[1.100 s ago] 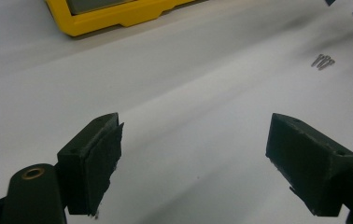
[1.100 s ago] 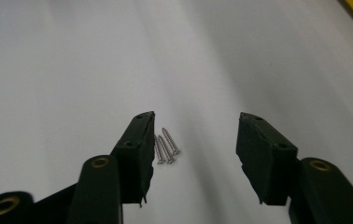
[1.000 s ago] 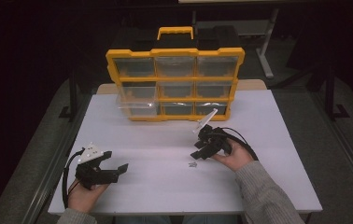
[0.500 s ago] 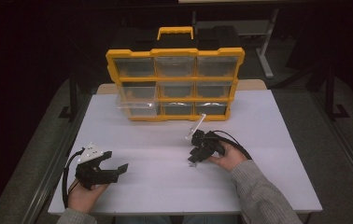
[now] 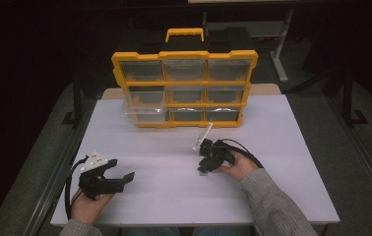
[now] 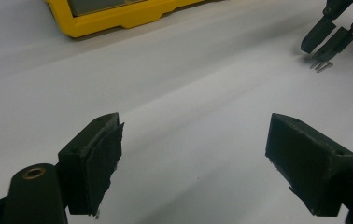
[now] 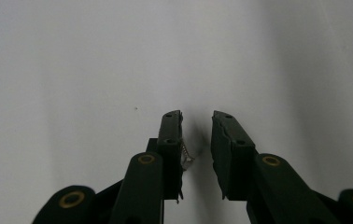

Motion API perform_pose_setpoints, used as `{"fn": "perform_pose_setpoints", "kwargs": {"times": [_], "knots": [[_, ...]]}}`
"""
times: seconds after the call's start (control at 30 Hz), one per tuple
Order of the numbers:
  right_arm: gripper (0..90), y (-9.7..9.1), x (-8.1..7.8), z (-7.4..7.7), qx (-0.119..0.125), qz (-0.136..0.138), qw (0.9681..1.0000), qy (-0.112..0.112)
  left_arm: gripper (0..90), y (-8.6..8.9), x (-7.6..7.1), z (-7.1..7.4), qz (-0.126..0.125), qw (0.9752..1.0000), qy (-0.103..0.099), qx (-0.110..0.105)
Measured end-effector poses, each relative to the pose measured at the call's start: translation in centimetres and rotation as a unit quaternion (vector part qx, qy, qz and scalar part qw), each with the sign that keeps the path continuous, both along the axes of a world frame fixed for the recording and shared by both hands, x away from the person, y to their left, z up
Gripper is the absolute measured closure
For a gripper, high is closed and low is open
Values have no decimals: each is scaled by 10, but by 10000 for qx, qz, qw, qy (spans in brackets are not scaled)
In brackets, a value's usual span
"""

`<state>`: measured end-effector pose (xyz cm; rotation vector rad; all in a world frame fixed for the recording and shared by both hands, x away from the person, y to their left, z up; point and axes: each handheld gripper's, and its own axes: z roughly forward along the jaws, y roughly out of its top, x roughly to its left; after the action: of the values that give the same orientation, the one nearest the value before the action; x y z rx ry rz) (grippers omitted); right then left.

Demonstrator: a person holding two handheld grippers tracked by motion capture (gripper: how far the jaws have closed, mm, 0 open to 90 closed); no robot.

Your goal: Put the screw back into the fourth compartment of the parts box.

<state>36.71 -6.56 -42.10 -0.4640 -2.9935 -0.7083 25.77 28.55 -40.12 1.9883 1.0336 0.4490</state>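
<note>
A small bent metal wire piece (image 7: 187,156) lies on the white table (image 5: 174,201); it looks like a clip or spring, too small to tell which. My right gripper (image 7: 197,114) points down over it. Its jaws have just been closing and stand a narrow gap apart, with the wire piece between them against the left pad. In the left gripper view the wire piece (image 6: 322,66) lies just under the right gripper (image 6: 321,42) tips. In the high view the right gripper (image 5: 202,168) is right of centre. My left gripper (image 5: 120,169) rests at the front left, jaws wide open and nothing between them (image 6: 195,123).
A yellow organizer case (image 5: 184,88) with clear drawers and a handle stands upright at the back of the table. Its lower-left drawer (image 5: 142,112) sticks out toward me. Dark floor and table legs surround the table.
My right gripper has moved left and down onto the small wire piece, and its jaws have narrowed around it. The left gripper has stayed put.
</note>
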Motion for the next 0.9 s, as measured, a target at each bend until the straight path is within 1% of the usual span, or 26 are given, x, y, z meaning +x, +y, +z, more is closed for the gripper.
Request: {"fn": "perform_pose_setpoints", "kwargs": {"times": [0.23, 0.37, 0.43, 0.5, 0.53, 0.6, 0.63, 0.7, 0.73, 0.77, 0.8, 0.87, 0.9], "knots": [[731, 1, 0, -1, -43, 43, 10000, -6, 179, 0, 0, 0, 5, 10000, -7, 3], [756, 2, 0, -3, -136, 47, 9999, -57, 179, 0, 0, 0, 7, 10000, -13, 5], [759, 2, 0, -3, -141, 43, 9999, -66, 179, 0, 0, 0, 5, 10000, -3, 20], [779, 4, -3, -3, -204, 50, 9996, -170, 179, 0, 0, 0, 33, 10000, -13, -21], [779, 4, -3, -3, -204, 50, 9996, -170, 179, 0, 0, 0, 38, 10000, -21, -26], [783, 5, -5, -3, -251, 84, 9993, -277, 179, -1, -1, 0, 105, 9998, -25, -138], [785, 5, -6, -3, -269, 101, 9991, -310, 179, -1, -1, 0, 123, 9998, -23, -157], [797, 6, -6, -3, -276, 80, 9991, -314, 179, 0, 0, -1, 117, 9998, -45, -171], [797, 6, -6, -3, -276, 80, 9991, -314, 179, 1, 0, 0, 76, 9999, -22, -80], [803, 7, -7, -3, -297, 64, 9990, -338, 179, -1, 0, -1, 138, 9997, -17, -195], [806, 7, -7, -2, -312, 86, 9988, -362, 179, -1, 0, -1, 138, 9997, -17, -195], [809, 8, -8, -2, -326, 94, 9987, -369, 180, 0, 0, -1, 82, 9999, -6, -93], [814, 8, -8, -2, -339, 97, 9987, -367, 179, 0, 0, -1, 81, 9999, -2, -87]]}}
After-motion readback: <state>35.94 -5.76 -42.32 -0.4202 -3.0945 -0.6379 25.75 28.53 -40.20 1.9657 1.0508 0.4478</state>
